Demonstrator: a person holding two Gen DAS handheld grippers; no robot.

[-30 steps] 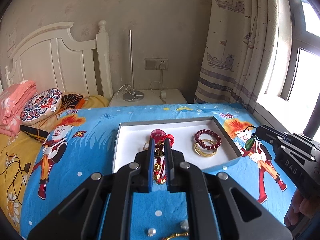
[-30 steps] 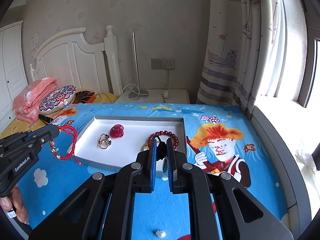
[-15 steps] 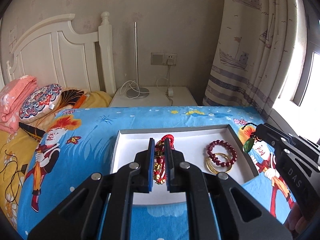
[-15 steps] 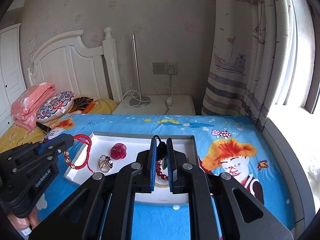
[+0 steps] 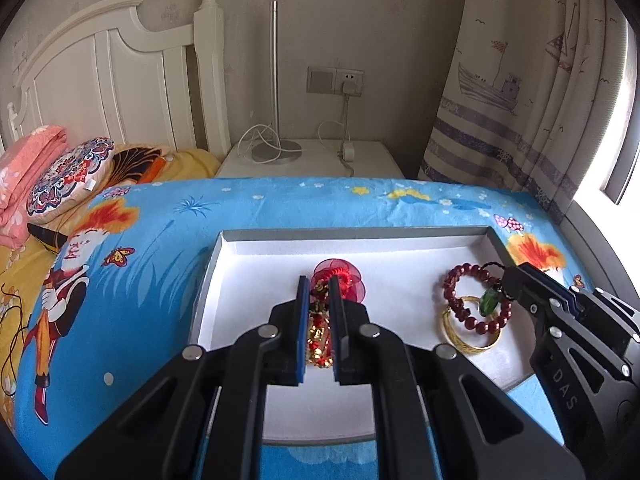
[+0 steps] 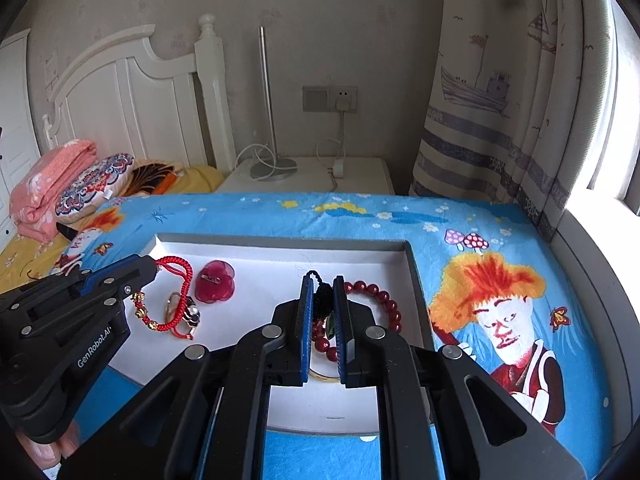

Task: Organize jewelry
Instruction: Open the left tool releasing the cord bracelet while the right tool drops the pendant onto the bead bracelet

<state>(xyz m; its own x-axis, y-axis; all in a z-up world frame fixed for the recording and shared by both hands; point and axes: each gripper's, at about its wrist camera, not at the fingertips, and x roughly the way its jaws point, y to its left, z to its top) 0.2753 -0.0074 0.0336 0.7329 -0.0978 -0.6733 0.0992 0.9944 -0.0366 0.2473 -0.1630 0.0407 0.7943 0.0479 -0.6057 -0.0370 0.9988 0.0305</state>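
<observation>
Carrying two pieces at once: left gripper (image 5: 319, 292) is clamped on a red cord bracelet (image 6: 173, 300) with gold beads, right gripper (image 6: 322, 300) is clamped on the black cord of a green pendant (image 5: 489, 301). Both sets of jaws are pressed nearly together with only cord between them.

Change over the last second: both grippers have travelled forward and downward, from above the blue cartoon bedsheet (image 5: 152, 280) short of the tray to directly above the white tray (image 5: 256, 268) floor. The bracelet now hangs over the left part of the tray, just beside the gold ring (image 6: 176, 304) and red flower piece (image 6: 215, 282). The pendant dangles over the dark red bead bracelet (image 5: 476, 300) and gold bangle (image 5: 472, 338) on the right.

Judgement: transport is essentially done and both items are in drop position. Remaining step is release. Risk: the pendant cord may tangle with the beads beneath it.
</observation>
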